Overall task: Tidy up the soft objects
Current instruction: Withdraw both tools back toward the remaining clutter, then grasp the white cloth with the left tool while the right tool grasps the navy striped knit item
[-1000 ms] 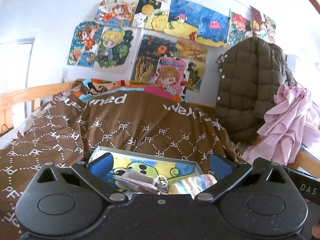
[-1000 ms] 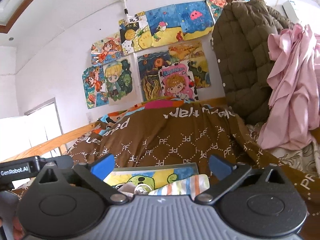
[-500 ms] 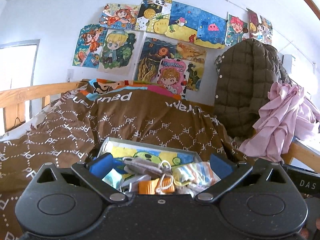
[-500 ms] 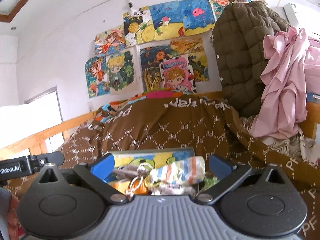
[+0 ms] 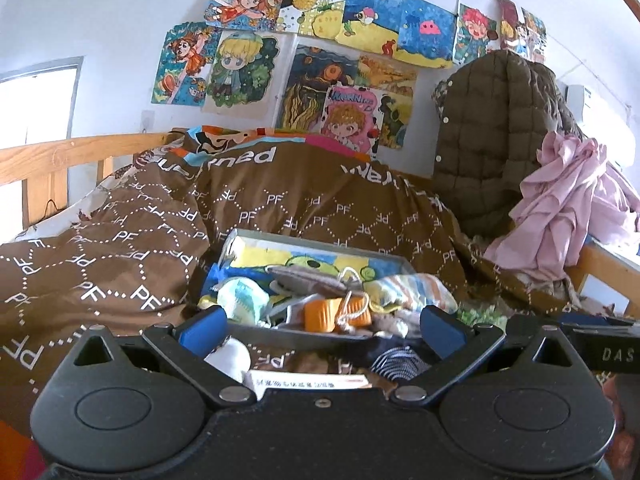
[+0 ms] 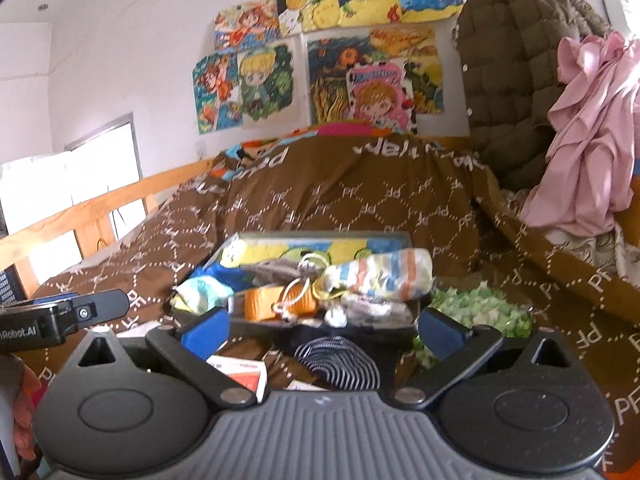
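A shallow grey box (image 5: 320,241) (image 6: 320,236) with a cartoon lining lies on the brown bedspread, piled with soft things. Among them are a striped rolled cloth (image 5: 412,290) (image 6: 384,276), an orange piece with a cord (image 5: 320,314) (image 6: 276,302), a pale blue sock roll (image 5: 244,296) and a grey pouch (image 5: 304,276). On the near side of the box lie a black striped sock (image 5: 396,362) (image 6: 340,364) and a white sock (image 5: 228,356). My left gripper (image 5: 322,328) and right gripper (image 6: 322,332) both stand open, just short of the box, holding nothing.
A brown "PF" bedspread (image 5: 132,248) covers the bed. A quilted olive jacket (image 5: 492,140) and pink cloth (image 5: 568,208) hang at the right. A green-white fluffy piece (image 6: 480,308) lies right of the box, and a printed card (image 5: 308,380) near me. Wooden rail (image 5: 52,160) at left.
Both views have tipped downward over the last second. The box's contents and the socks and card in front of it have come into sight. Both grippers stayed open.
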The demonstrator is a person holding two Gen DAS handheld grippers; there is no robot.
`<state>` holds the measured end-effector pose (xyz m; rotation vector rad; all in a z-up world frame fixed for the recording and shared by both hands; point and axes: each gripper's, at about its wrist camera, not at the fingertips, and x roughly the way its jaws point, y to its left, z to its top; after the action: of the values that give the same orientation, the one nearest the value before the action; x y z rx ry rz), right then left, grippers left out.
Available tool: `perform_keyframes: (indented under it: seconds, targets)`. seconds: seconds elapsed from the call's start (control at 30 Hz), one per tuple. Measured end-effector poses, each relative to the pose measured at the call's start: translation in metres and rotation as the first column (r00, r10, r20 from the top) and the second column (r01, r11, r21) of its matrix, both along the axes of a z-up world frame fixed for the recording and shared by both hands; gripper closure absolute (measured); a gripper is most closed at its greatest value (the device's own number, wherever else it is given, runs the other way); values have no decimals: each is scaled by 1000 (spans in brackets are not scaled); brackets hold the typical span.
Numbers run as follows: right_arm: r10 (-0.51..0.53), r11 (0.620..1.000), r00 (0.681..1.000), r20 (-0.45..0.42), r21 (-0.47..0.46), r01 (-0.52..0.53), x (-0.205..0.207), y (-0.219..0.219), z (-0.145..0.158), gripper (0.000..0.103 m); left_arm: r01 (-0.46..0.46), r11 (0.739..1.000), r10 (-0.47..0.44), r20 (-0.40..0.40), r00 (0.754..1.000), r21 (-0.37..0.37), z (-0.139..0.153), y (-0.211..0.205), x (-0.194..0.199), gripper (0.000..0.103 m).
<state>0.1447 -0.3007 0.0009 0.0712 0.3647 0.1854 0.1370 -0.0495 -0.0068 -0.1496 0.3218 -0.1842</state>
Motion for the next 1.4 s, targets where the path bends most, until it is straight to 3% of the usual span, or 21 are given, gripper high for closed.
perform_keyframes:
  seconds: [0.57, 1.4]
  targets:
    - [83, 992, 993, -89, -91, -92, 13, 34, -27, 0, -42, 999, 43, -81, 996, 9, -32, 32, 9, 1]
    - [153, 984, 980, -125, -70, -162, 36, 52, -50, 0, -144, 987, 127, -214, 969, -70, -65, 67, 49, 1]
